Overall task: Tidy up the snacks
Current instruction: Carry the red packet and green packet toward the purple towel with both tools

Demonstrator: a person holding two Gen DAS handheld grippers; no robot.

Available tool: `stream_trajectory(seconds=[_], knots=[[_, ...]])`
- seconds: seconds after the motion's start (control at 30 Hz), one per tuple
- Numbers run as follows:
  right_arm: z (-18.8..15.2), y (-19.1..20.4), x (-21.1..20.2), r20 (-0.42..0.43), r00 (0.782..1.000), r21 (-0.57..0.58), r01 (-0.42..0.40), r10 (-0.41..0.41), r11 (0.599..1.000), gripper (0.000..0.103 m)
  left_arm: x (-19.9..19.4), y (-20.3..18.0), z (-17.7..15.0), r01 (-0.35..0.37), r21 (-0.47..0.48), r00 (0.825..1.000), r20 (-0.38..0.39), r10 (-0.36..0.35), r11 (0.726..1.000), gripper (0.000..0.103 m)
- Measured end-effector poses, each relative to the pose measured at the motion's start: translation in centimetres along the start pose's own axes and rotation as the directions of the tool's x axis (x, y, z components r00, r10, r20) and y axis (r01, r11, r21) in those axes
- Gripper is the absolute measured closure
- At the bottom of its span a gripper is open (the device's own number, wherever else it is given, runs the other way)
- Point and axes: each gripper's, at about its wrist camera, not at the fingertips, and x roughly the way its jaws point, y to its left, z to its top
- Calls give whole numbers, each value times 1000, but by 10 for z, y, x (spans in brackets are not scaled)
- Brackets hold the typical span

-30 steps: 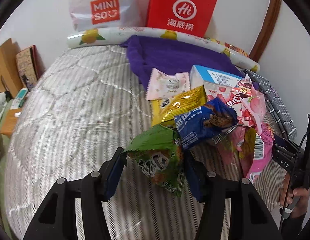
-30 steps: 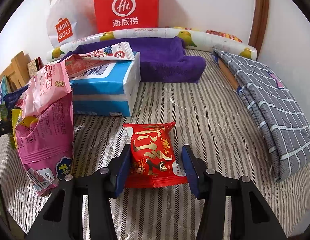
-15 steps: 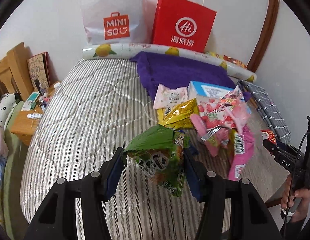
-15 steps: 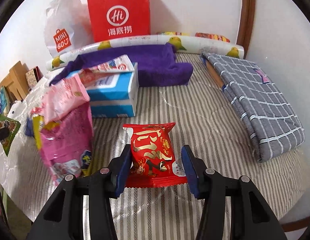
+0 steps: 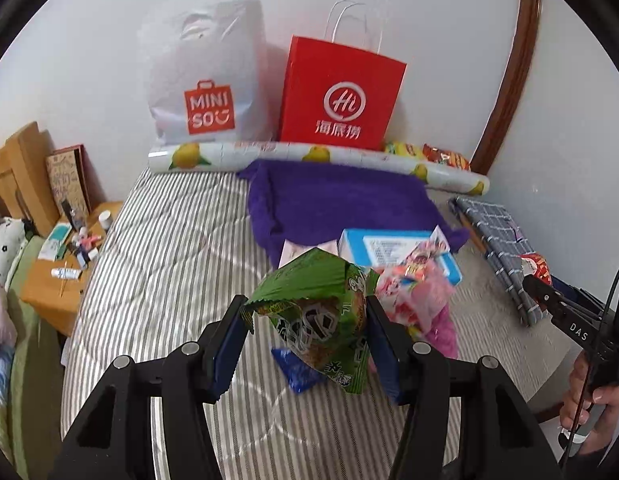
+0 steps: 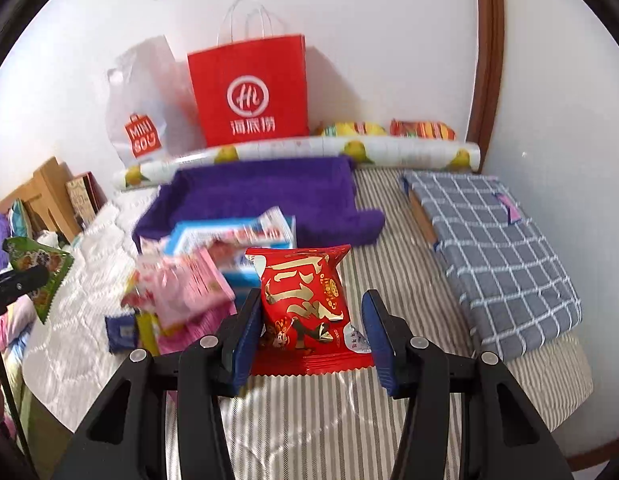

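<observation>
Left gripper (image 5: pixel 307 344): jaws clamp green snack packet (image 5: pixel 321 312), clear of bed (image 5: pixel 161 264). Right gripper (image 6: pixel 307 334): jaws clamp red snack packet (image 6: pixel 303 300); both presumably held for sorting.

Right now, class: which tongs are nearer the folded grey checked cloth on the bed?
Right. The right tongs, gripping a red snack packet, are just beside the grey checked cloth; the left tongs, holding a green snack packet, are beyond the snack pile.

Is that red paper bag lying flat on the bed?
No, the red paper bag stands upright against the wall, handles up.
</observation>
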Motion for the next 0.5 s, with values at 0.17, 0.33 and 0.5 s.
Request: stream_trajectory(seconds=[0.17, 0.33, 0.5], knots=[[23, 3, -4, 22, 1000, -4, -11, 11, 1000, 54, 3, -6, 21, 6, 11, 1000, 10, -6, 1000, 48], [41, 3, 0, 28, 999, -4, -24, 24, 1000, 54, 8, -9, 36, 13, 12, 1000, 15, -13, 1000, 48], [54, 3, 9, 33, 999, -9, -19, 19, 1000, 54, 19, -12, 50, 18, 20, 1000, 9, -18, 1000, 48]])
